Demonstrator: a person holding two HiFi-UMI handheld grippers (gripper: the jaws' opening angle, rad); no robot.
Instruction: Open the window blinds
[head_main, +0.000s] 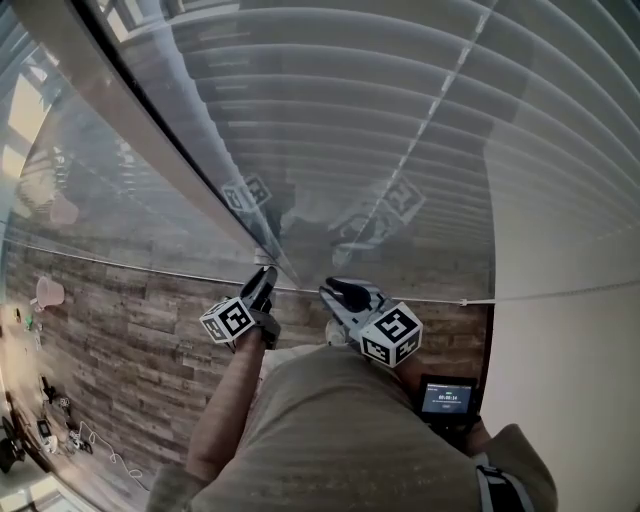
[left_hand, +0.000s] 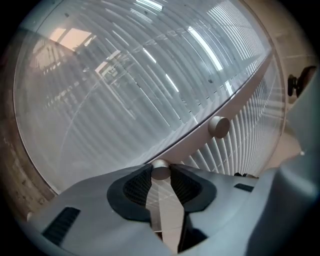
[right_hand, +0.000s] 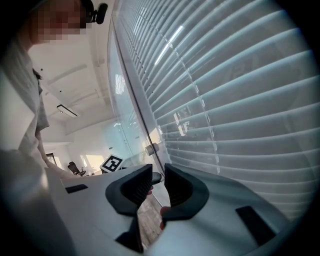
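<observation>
Faces white window blinds sealed behind glass, slats tilted shut, filling the wall ahead. Grips a small round knob on the slanting frame with the left gripper, jaws pinched part-way closed against both its sides. Holds the right gripper just beside, jaws apart, nothing between them.

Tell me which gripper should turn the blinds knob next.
Left. The left gripper is clamped on the knob on the frame, ready to twist. The right gripper hangs open and empty beside it.
</observation>
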